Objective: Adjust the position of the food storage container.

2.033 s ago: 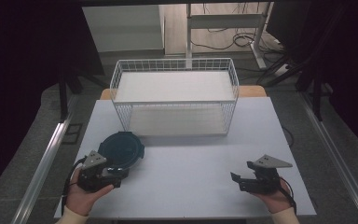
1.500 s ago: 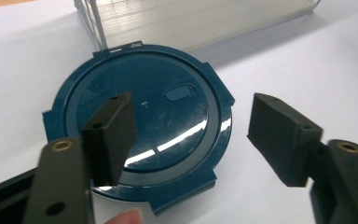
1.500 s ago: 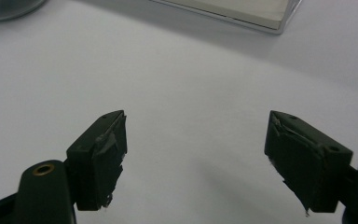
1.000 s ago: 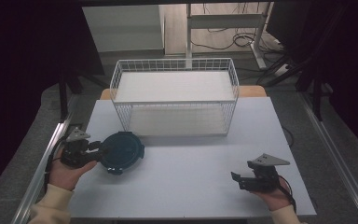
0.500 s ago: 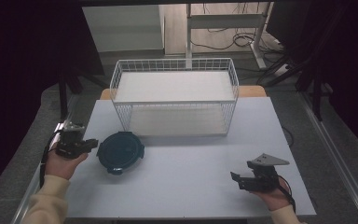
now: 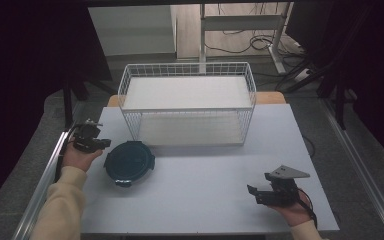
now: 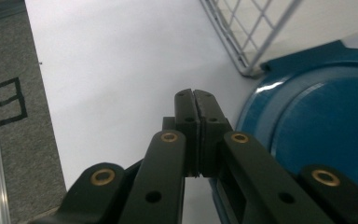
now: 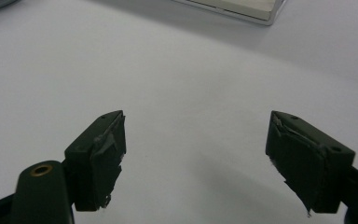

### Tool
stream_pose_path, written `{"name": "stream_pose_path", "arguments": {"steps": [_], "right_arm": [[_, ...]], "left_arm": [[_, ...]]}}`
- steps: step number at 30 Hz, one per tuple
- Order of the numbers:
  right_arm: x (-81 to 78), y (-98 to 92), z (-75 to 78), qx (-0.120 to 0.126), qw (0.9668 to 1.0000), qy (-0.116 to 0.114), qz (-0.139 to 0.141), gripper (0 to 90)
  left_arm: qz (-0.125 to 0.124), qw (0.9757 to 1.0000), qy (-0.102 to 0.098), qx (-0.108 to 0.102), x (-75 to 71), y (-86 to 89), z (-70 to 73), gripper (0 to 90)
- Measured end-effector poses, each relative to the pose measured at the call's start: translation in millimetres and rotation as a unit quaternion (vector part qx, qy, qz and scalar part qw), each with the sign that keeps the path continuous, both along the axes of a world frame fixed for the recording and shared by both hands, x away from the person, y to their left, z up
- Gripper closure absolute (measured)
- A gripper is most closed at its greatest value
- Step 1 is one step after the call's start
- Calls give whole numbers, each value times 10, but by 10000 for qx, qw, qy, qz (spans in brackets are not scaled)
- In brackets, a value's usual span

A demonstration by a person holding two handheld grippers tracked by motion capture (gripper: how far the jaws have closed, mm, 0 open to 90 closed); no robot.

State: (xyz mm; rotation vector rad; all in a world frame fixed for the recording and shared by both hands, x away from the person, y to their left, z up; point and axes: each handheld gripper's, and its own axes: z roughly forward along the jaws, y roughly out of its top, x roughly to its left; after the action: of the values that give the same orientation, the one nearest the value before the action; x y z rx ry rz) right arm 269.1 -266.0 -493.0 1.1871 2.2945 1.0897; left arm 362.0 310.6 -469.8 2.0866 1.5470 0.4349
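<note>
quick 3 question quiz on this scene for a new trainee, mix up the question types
1. True or false: the left gripper has its jaws shut with nothing between them.
2. Where does the round blue container lie? A) inside the white wire basket B) on the table in front of the basket's left end C) between the right gripper's jaws
3. Fill in: the right gripper holds its jaws ____ above bare table.

Key
1. True: the jaws meet beside the container, which is not gripped.
2. B
3. open
</note>
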Motion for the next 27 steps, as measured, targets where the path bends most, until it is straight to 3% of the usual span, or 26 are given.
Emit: {"name": "stream_pose_path", "arguments": {"steps": [5, 11, 27], "right_arm": [[3, -8, -4, 0, 10000, 9, -5, 199], [2, -4, -6, -18, 10000, 3, -6, 199], [10, 5, -13, -63, 10000, 15, 2, 200]], "left_arm": [[-22, 9999, 161, 20, 67, -7, -102, 894], [-279, 9991, 321, -13, 79, -73, -204, 897], [-275, 9989, 326, -179, 25, -59, -234, 900]]}}
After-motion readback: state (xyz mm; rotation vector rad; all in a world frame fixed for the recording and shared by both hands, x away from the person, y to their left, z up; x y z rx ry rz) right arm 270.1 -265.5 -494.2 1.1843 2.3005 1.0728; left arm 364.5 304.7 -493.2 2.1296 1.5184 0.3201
